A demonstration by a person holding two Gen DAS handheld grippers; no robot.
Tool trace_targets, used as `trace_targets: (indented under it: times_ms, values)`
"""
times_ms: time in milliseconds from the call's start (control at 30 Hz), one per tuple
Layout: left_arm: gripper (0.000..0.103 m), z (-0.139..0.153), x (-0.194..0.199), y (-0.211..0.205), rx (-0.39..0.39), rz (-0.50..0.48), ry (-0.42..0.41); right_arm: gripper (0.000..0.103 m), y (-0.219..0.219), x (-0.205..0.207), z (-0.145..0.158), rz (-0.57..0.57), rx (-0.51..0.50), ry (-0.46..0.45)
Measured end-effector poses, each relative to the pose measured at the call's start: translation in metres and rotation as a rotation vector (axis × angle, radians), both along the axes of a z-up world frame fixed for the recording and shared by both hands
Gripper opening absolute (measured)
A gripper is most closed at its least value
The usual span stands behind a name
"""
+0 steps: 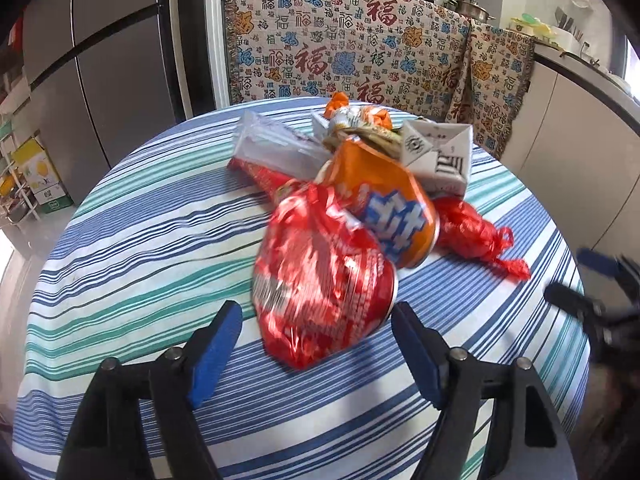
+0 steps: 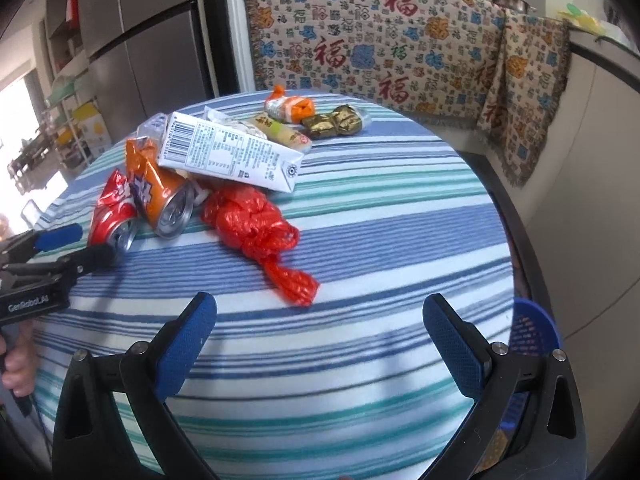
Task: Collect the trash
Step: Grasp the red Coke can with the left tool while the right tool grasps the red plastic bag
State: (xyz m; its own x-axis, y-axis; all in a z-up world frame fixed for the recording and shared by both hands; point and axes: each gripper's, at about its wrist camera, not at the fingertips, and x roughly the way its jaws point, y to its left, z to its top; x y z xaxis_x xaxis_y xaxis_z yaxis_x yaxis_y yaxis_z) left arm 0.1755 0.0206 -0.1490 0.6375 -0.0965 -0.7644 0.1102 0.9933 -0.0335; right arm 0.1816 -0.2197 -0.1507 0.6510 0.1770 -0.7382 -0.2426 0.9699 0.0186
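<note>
Where trash sits in heap on far half of bench, squashed red can lies nearest left tongs. Left tongs spread, blue pads either side of can's near end, not pressing. Orange can touching red can at 1 o'clock. White carton leans on orange can. Knotted red bag just beside cans at 3 o'clock. Right tongs spread wide over bare striped cloth, red bag at 12 o'clock, holding nothing. Blue basket beside bench edge at 3 o'clock.

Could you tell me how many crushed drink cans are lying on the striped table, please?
2: a red can nearest the left gripper, and an orange can lying against it. Others might be hidden under the carton.
</note>
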Motion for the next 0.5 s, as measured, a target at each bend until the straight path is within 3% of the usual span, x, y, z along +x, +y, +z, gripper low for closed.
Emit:
trace_targets:
  times_ms: [267, 433, 467, 500]
  values:
    - [0.079, -0.005, -0.026, 0.029, 0.027, -0.061, 0.042, 0.099, 0.045, 0.053, -0.013, 0.236, -0.030, 0.039]
    - [0.081, -0.003, -0.018, 0.006, 0.083, -0.127, -0.008, 0.079, 0.064, 0.063, -0.021, 0.296, -0.093, 0.041]
    - [0.081, -0.004, -0.012, 0.003, 0.102, -0.119, -0.011, 0.055, 0.065, 0.062, -0.021, 0.303, -0.089, 0.048]
    - [0.081, -0.005, -0.007, 0.002, 0.113, -0.107, -0.011, 0.046, 0.064, 0.061, -0.020, 0.302, -0.076, 0.054]
